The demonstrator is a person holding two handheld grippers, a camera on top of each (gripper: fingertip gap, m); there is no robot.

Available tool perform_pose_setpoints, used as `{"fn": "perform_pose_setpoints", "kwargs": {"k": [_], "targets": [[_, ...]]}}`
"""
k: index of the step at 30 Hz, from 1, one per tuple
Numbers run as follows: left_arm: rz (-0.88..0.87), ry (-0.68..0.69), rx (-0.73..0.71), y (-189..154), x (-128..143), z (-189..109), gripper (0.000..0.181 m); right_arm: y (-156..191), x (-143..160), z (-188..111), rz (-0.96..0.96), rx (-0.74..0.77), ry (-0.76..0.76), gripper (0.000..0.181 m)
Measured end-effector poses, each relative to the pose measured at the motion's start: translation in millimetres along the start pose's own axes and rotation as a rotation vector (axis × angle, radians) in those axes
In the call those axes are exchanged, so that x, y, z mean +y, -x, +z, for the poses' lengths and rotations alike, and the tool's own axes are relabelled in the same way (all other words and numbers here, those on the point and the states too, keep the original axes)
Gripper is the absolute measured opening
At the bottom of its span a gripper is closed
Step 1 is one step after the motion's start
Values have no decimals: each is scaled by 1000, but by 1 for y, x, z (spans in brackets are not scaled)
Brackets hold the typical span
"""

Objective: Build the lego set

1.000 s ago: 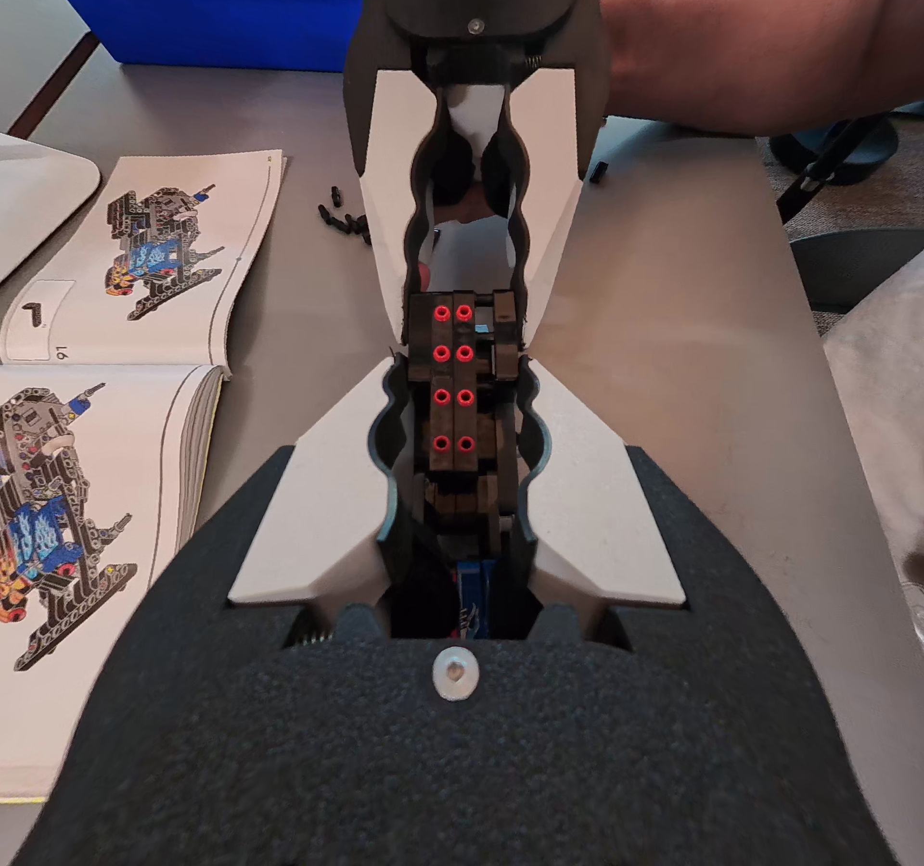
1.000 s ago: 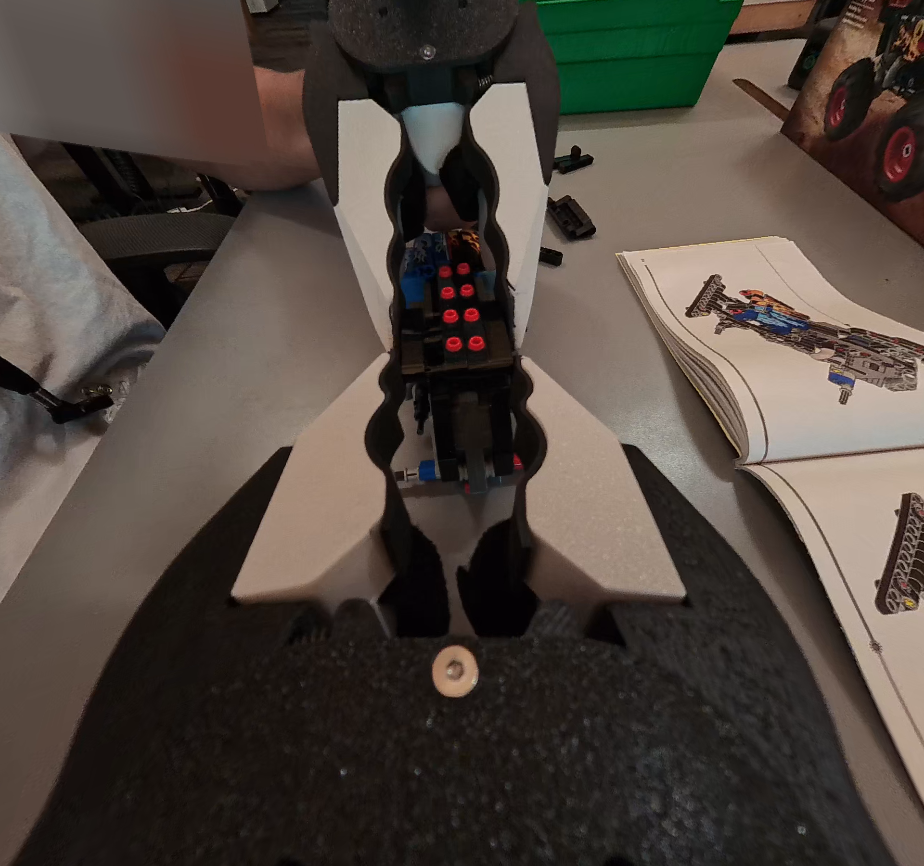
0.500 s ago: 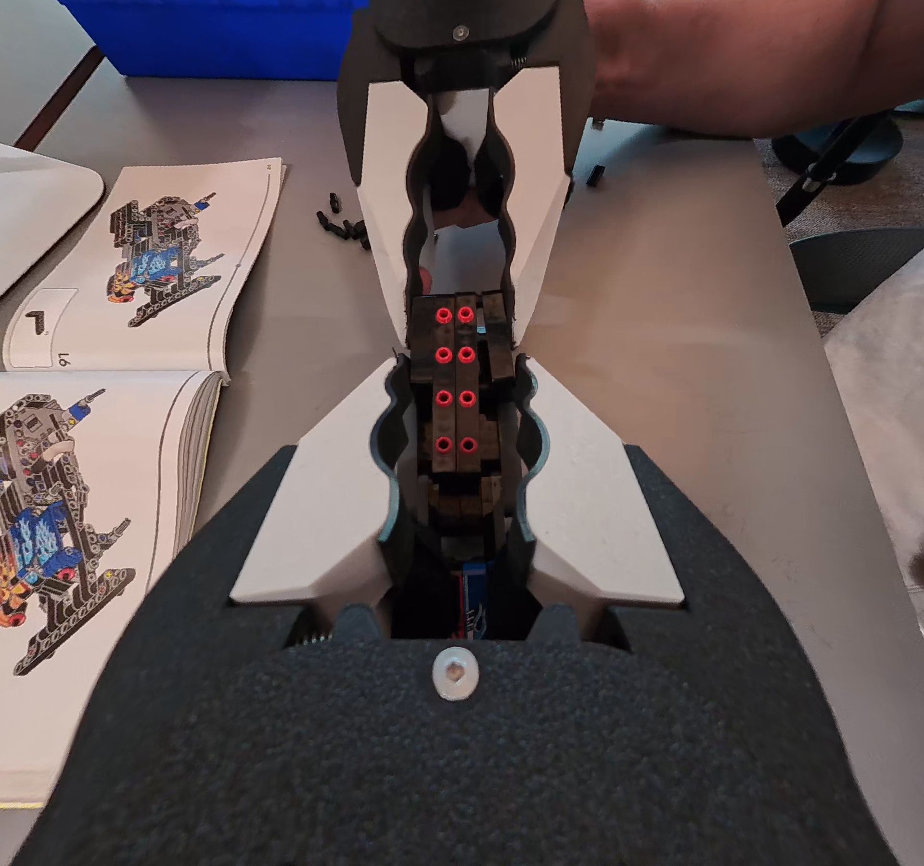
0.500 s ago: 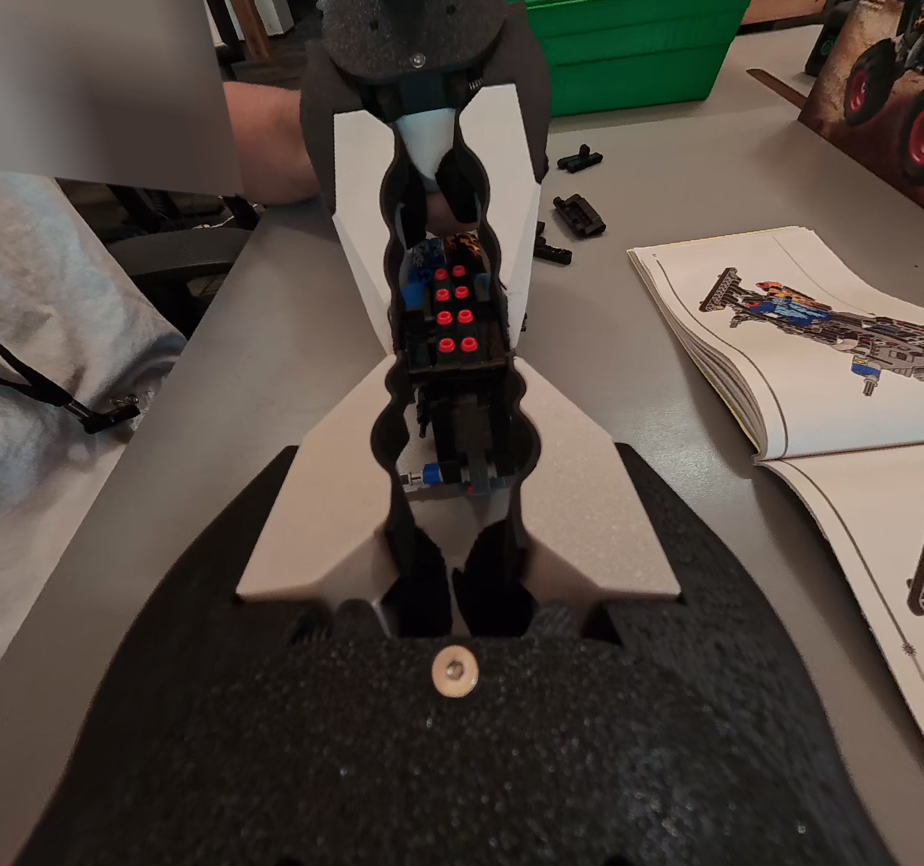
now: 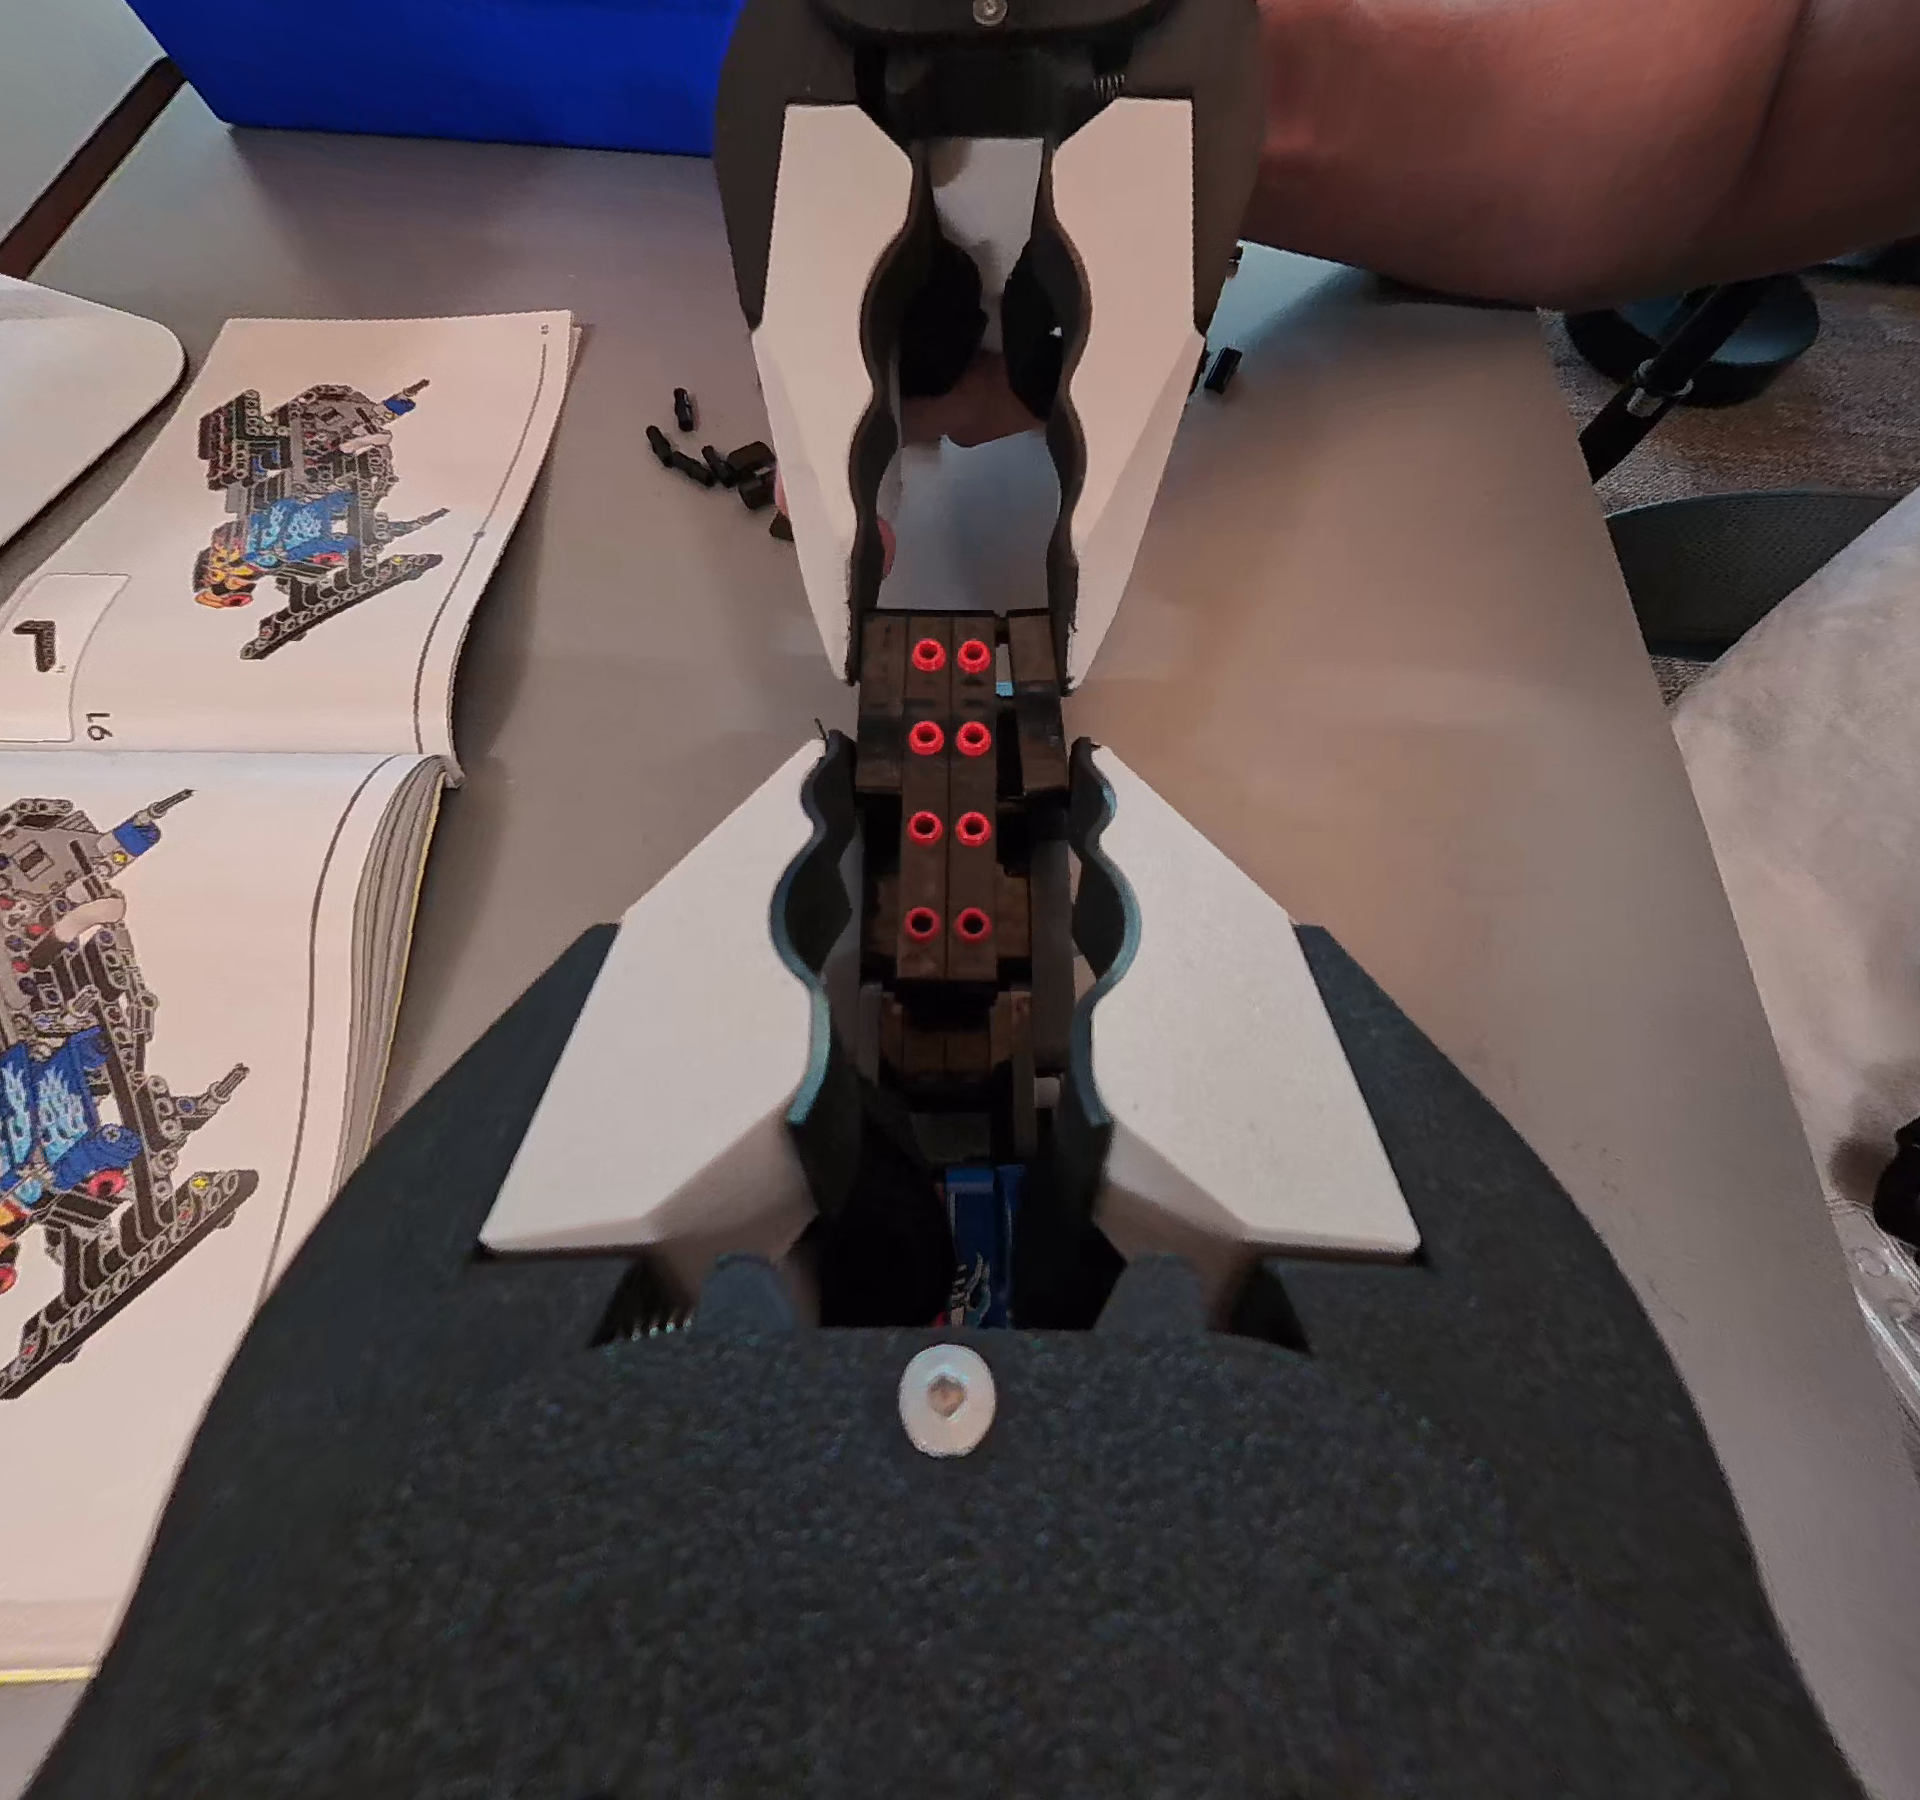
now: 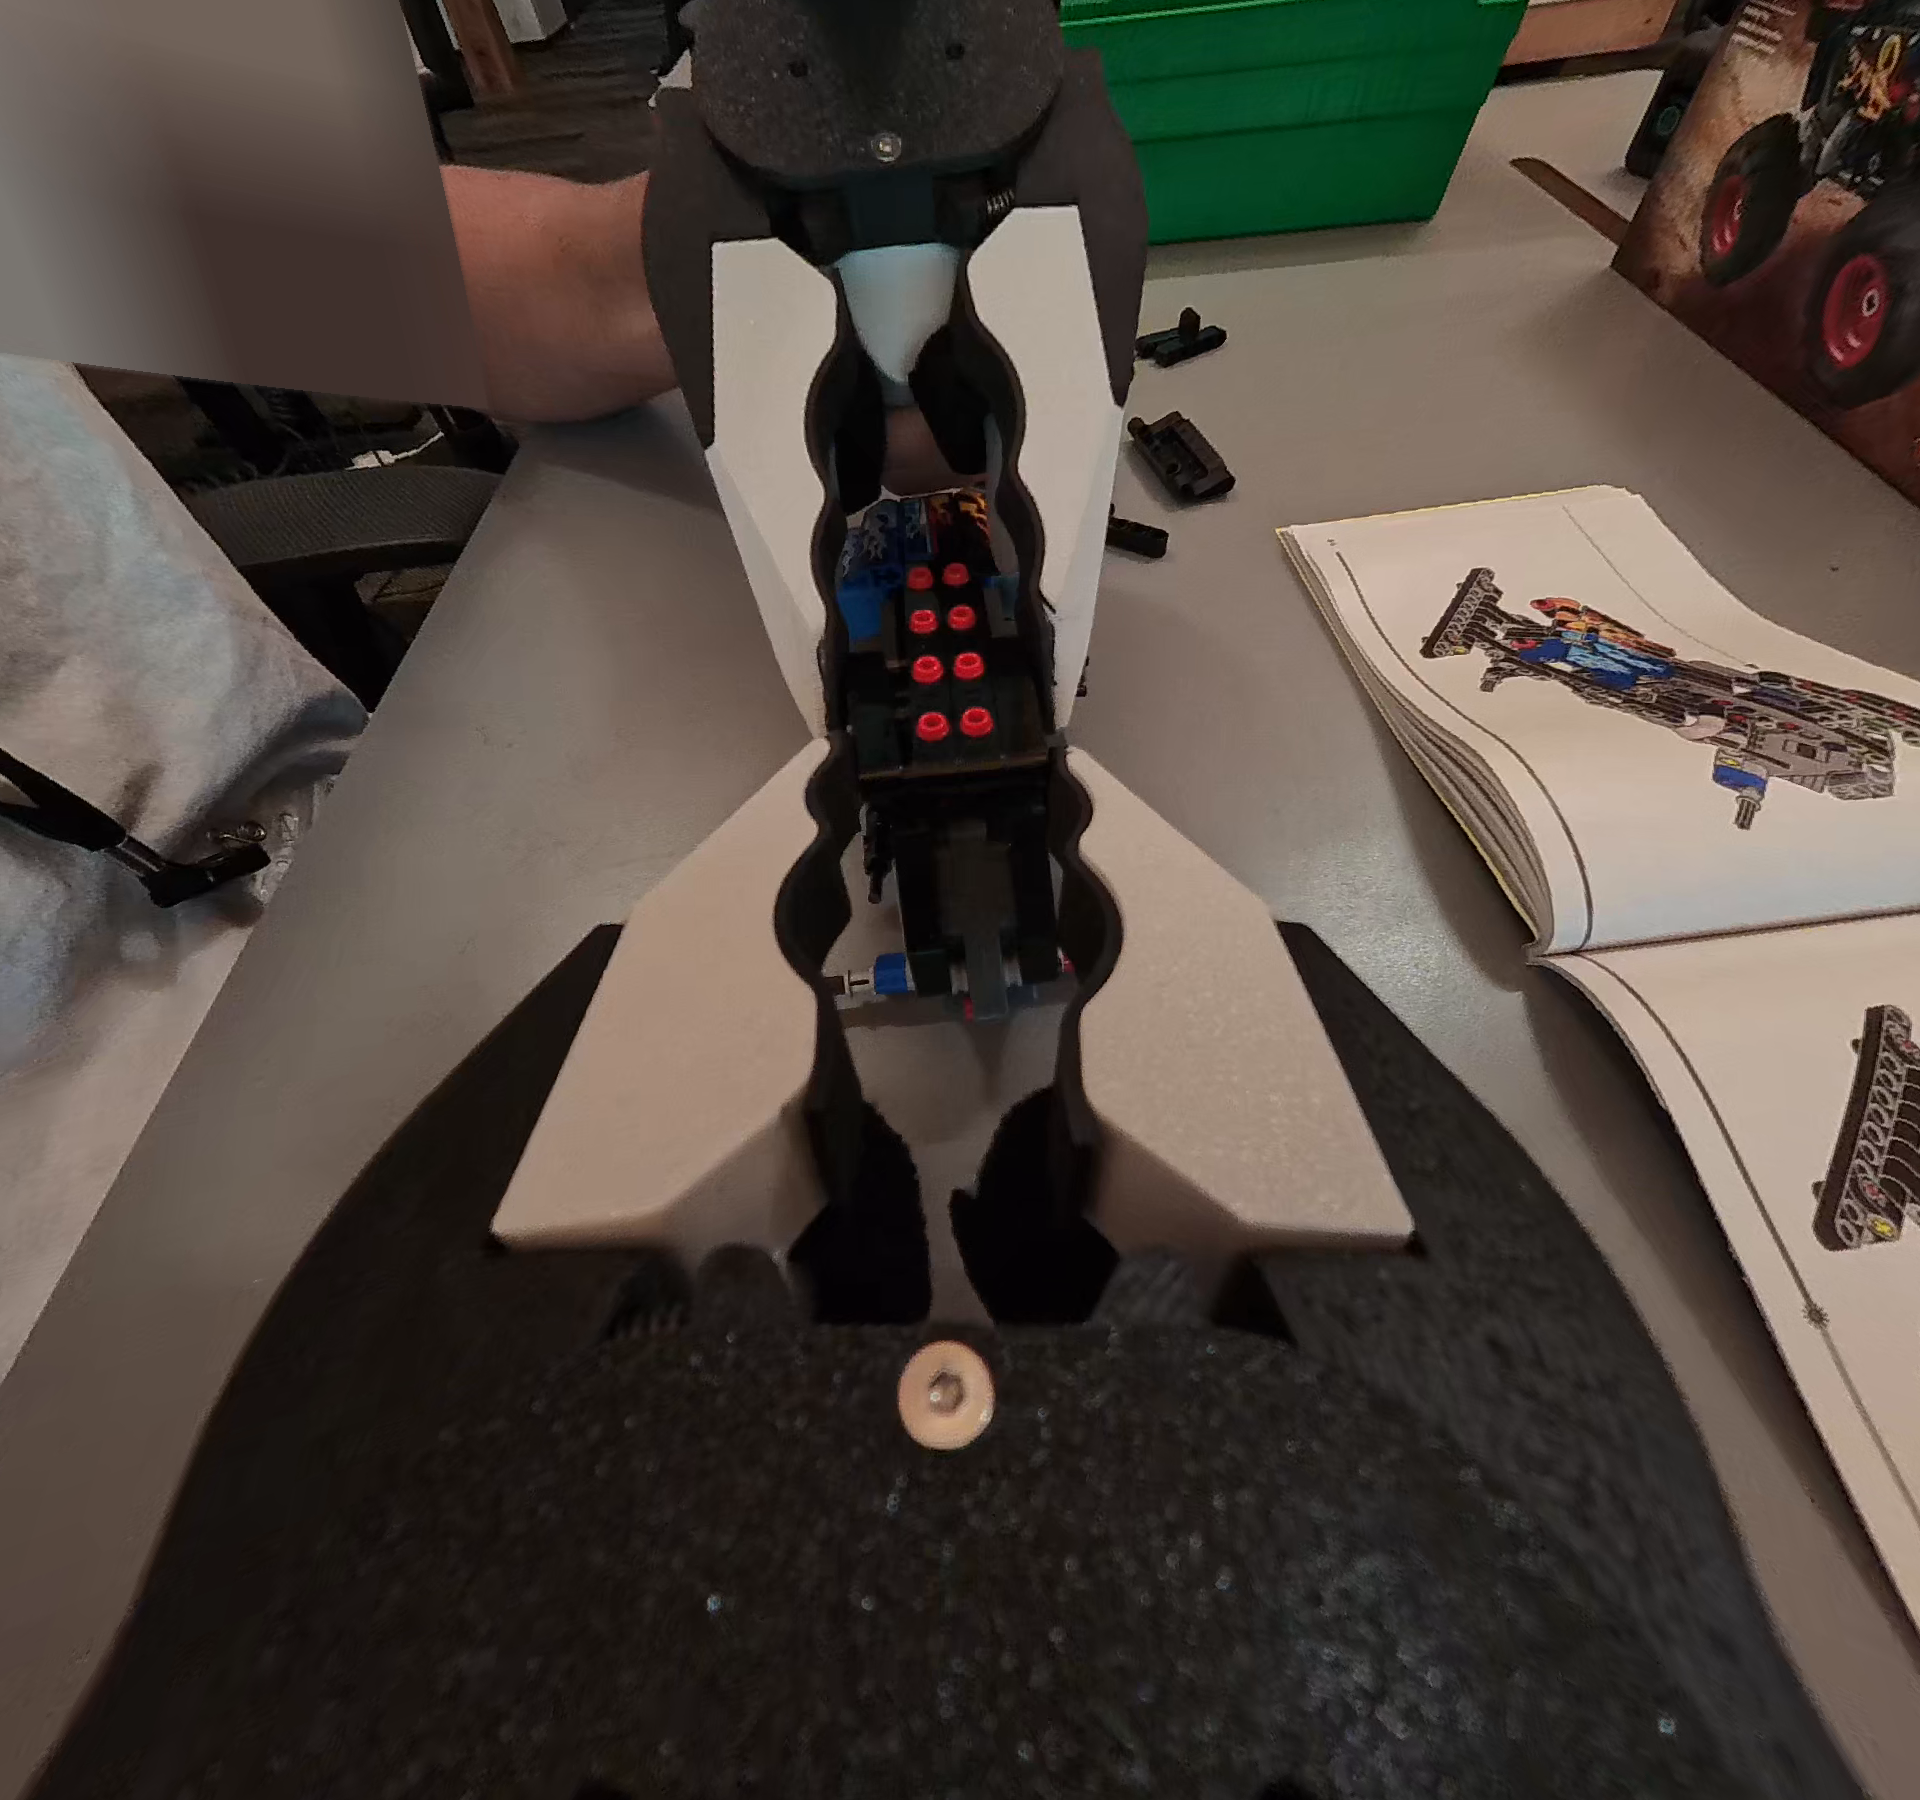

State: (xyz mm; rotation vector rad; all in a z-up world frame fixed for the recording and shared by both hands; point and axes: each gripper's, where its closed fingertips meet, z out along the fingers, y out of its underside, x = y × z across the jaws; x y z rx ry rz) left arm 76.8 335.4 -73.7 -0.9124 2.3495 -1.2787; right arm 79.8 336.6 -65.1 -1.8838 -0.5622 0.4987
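Your left claw [image 5: 951,784] is clamped on the near end of the lego assembly [image 5: 951,815], and your right claw [image 6: 945,794] is clamped on the opposite end, so the model hangs between the two above the bench [image 5: 1351,763], tips almost touching. Hold both grips square to the black beams and squeeze on the flat sides, not on the red pins [image 5: 945,696]; those rounded stubs stand proud in two rows and will likely shed a slanted pad. If you mean to press a part home, I judge one claw should only brace while the other moves, since a twist could pop the friction-fit joints.

The model is hard, glossy plastic, boxy and ribbed, with blue flame-printed panels at one end. The claw fingers [image 5: 686,1044] are matte white with wavy dark inner edges.

To the left of your left claw lies the open instruction booklet [image 5: 343,524], with small black loose pieces [image 5: 717,457] beyond it. Past your right claw sits a green bin [image 6: 1299,77].
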Motion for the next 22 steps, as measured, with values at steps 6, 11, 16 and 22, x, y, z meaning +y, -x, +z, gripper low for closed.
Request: {"fn": "perform_pose_setpoints", "kwargs": {"k": [6, 11, 16, 22], "targets": [[-60, 0, 36, 0, 0, 0, 37, 0, 1, 0, 13, 3, 11, 35], [-32, -4, -5, 2, -2, 3, 38, -5, 2, -3, 9, 50, 64, 37], [32, 60, 0, -3, 1, -10, 52, -4, -7, -11, -63, 91, 239, 55], [94, 134, -61, 0, 13, 1, 43, -5, 4, 0, -148, 87, 612, 49]]}}
